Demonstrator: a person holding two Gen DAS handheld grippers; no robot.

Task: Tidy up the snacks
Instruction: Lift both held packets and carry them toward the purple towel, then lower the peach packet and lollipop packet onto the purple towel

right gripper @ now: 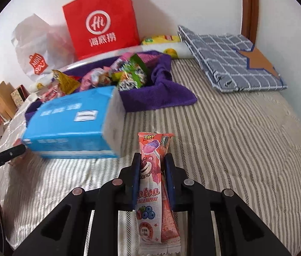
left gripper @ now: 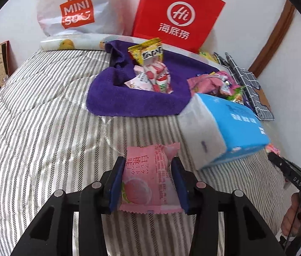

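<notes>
My left gripper (left gripper: 147, 164) is shut on a pink peach snack packet (left gripper: 148, 177), held above the striped bed. My right gripper (right gripper: 151, 160) is shut on a long pink Lotso lollipop packet (right gripper: 153, 183), also above the bed. A purple towel (left gripper: 133, 100) lies ahead with several snack packets (left gripper: 150, 72) piled on it; it also shows in the right wrist view (right gripper: 157, 96) with green and pink snacks (right gripper: 129, 74). The right gripper's body shows at the right edge of the left wrist view (left gripper: 287, 170).
A blue tissue pack (left gripper: 225, 125) lies by the towel, also in the right view (right gripper: 71, 123). A red paper bag (left gripper: 176, 15) and a white Miniso bag (left gripper: 75, 10) stand against the wall. A folded checked cloth (right gripper: 231, 59) lies at the right.
</notes>
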